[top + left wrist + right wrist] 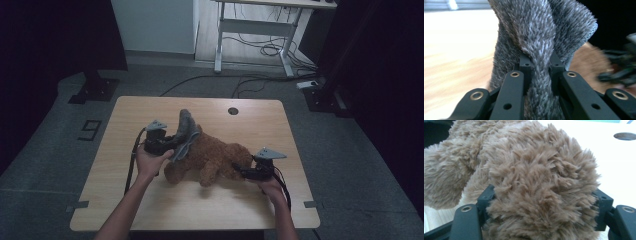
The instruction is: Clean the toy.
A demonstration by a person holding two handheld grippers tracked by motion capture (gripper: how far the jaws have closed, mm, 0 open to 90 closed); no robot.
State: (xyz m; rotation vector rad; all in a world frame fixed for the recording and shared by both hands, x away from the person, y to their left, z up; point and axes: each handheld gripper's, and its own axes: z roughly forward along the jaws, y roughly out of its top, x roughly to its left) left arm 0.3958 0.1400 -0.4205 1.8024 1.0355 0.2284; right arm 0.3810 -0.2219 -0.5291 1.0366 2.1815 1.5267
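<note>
My left gripper [537, 66] is clenched on a fold of the grey fuzzy cloth [541, 32], held raised over the brown plush toy [210, 157]. My right gripper [544, 202] grips one plush limb [541, 182] between its jaws. The toy lies mid-table on the wooden table [150, 200].

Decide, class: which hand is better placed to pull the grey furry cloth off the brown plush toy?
Left. The left gripper is already shut on the grey furry cloth, while the right gripper clamps the brown plush toy, steadying it.
</note>
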